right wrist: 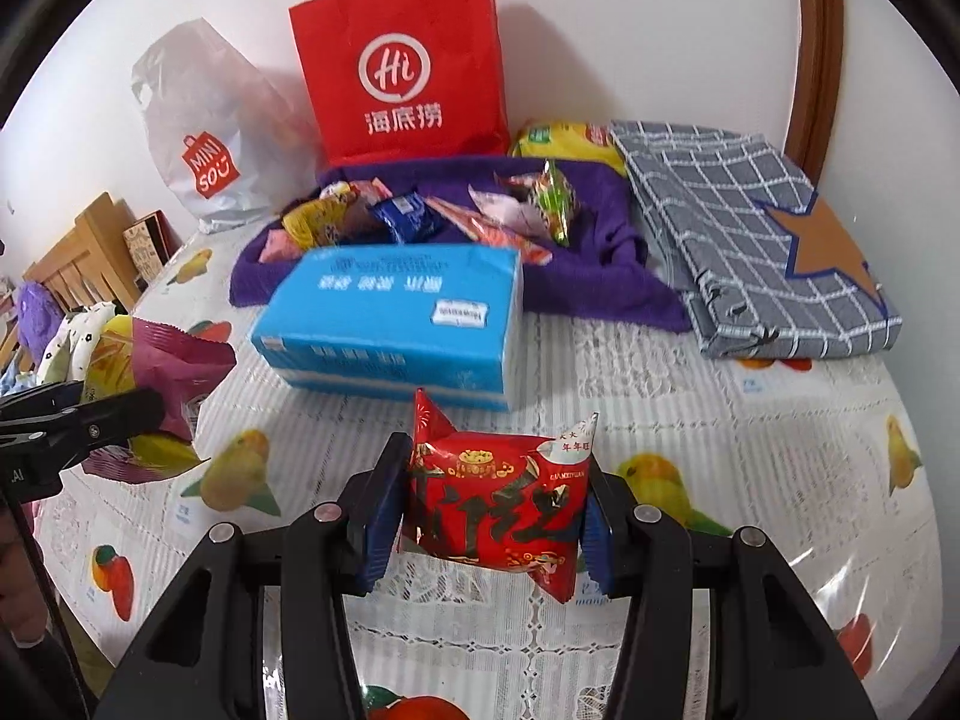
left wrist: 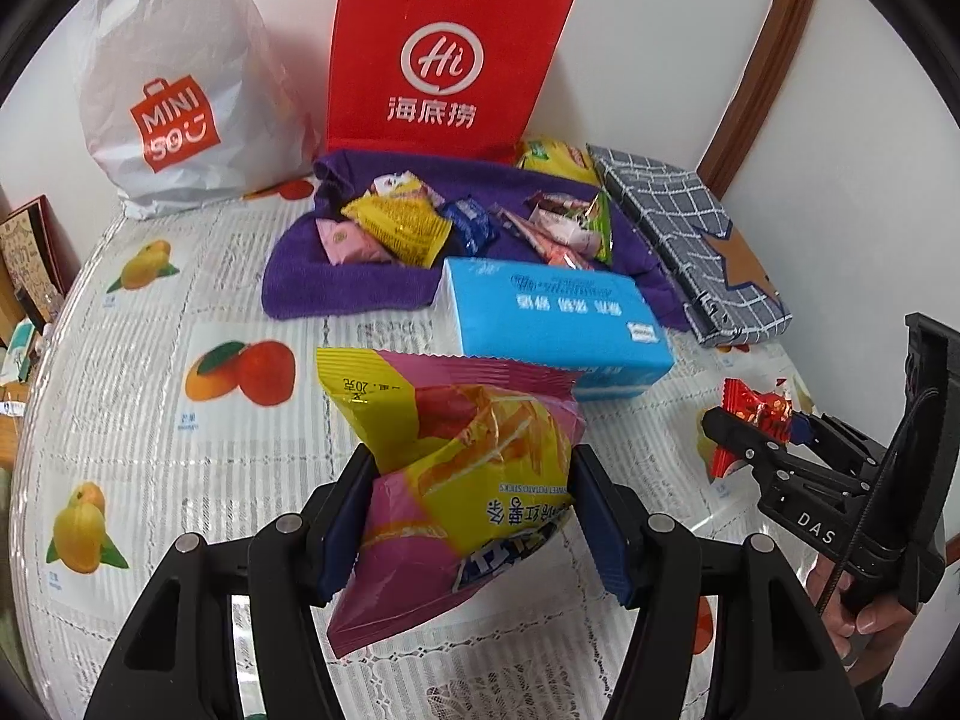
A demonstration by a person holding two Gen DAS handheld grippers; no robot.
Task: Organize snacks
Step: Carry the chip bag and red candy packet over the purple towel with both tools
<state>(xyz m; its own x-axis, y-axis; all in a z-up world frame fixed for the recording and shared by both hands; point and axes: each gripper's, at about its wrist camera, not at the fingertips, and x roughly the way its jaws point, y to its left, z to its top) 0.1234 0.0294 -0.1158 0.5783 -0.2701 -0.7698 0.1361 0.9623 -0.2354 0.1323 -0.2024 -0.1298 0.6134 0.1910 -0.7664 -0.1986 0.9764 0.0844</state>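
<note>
Left wrist view: a crinkly pink and yellow chip bag (left wrist: pixel 456 468) is pinched between the blue pads of the left gripper (left wrist: pixel 474 510), whose jaws are partly closed and pressed into its sides, so the foil is buckled. The bag is held above the table (left wrist: pixel 150 420), which is covered by a glossy cloth printed with fruit.

In the right wrist view, a puffy red snack packet (right wrist: pixel 495 501) with shiny print is clamped by the right gripper (right wrist: pixel 492 516), its jaws partly closed on both ends of the packet, which is carried above the cloth.

Behind both, a soft purple towel (right wrist: pixel 600 240) is spread like a shallow nest, and a heap of small wrapped snacks (left wrist: pixel 420 222) in yellow, pink, blue and green is gathered on it. A rectangular blue tissue pack (right wrist: pixel 390 318) is laid in front of the towel.

2 bags are stood against the wall: a stiff red paper bag (left wrist: pixel 444 54) and a wrinkled white plastic bag (left wrist: pixel 174 84); their contents cannot be seen. A folded grey checked cloth (right wrist: pixel 732 222) with a brown star is laid at the right.
</note>
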